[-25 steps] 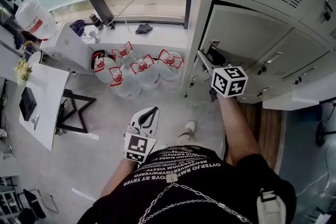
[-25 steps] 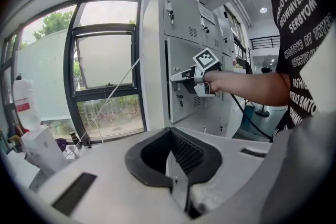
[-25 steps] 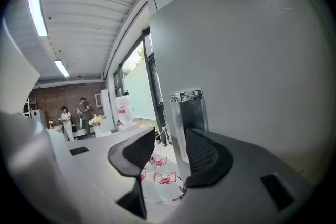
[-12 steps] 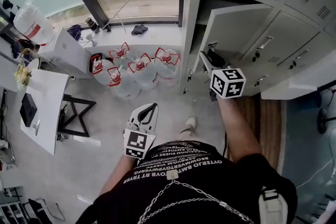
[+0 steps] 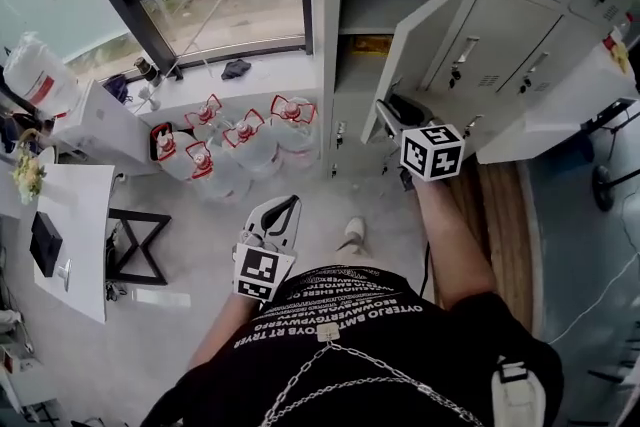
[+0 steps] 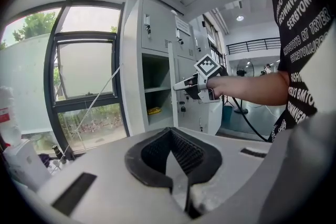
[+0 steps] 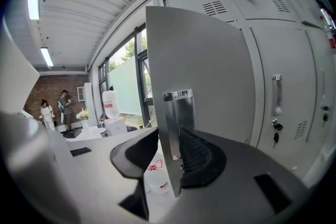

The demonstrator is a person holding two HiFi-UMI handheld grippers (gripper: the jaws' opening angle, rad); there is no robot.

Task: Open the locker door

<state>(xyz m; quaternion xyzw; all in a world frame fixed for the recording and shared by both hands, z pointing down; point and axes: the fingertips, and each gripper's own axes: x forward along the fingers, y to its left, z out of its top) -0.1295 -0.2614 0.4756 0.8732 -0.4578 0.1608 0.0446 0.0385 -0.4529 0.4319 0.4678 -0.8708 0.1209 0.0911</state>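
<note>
**Door swinging wider with my right tongs at its edge**

Since a second ago the door (image 5: 415,55) is standing further out from the locker (image 5: 330,35). The right tongs (image 5: 385,115) are travelling with its free edge, and their jaws have been closing in over that second. In the head view I am seeing the door roughly halfway round, hinged on the side next to the neighbouring doors (image 5: 490,45). The shelf (image 5: 365,33) inside is now showing behind it. The left tongs (image 5: 283,207) are hanging low in front of my body, well apart from the locker and near the water bottles (image 5: 240,140).

In the left gripper view those tongs are pinched together with nothing in them. Beyond them the door is showing edge-on, with the right tongs at its edge.

In the right gripper view the door's edge and its metal plate (image 7: 178,113) are standing between the jaws. One jaw is lying against the plate and the other is standing clear. So the tongs are wide around the edge, hooking it rather than pinching it.

I am judging the door to be thin sheet steel: light, stiff, smooth and rather slippery, swinging freely. The free edge by the plate is looking like the best hold, being furthest from the hinges.
</note>
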